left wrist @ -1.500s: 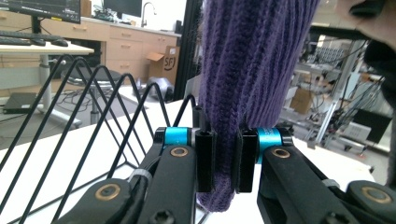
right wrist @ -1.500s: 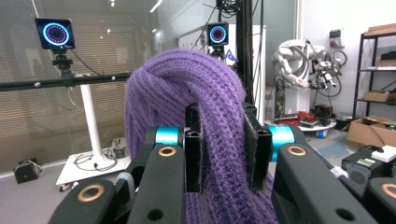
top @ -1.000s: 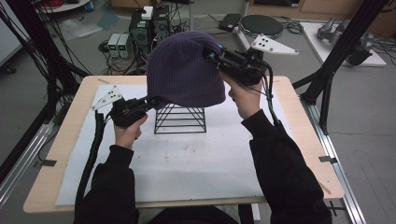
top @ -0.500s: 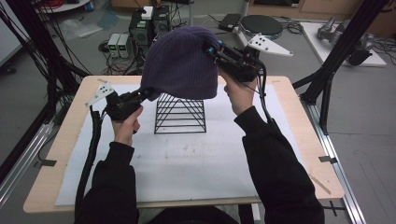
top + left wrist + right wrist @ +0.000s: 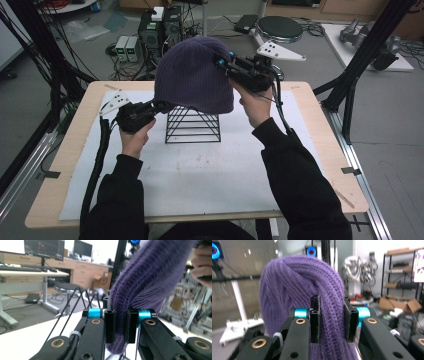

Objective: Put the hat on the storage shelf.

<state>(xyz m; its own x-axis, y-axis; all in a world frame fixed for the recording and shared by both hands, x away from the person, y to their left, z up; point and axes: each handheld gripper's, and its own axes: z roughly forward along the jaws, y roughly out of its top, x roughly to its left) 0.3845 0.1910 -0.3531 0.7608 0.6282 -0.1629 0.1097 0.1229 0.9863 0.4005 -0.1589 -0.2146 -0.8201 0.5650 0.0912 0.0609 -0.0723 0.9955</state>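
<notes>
Both grippers, left gripper (image 5: 161,106) and right gripper (image 5: 223,63), fingers clamped on the purple beanie (image 5: 192,75), are lifting it higher off the wire stand (image 5: 192,126), nearly freeing it.

Your left gripper (image 5: 159,106) pinches the lower left rim of the purple knit hat (image 5: 192,77), while your right gripper (image 5: 223,65) clamps its upper right side. The hat hangs stretched between them above the black wire stand (image 5: 193,126), its lower edge covering the stand's top. The stand sits on the white mat (image 5: 200,175) covering the wooden table (image 5: 75,150).
</notes>
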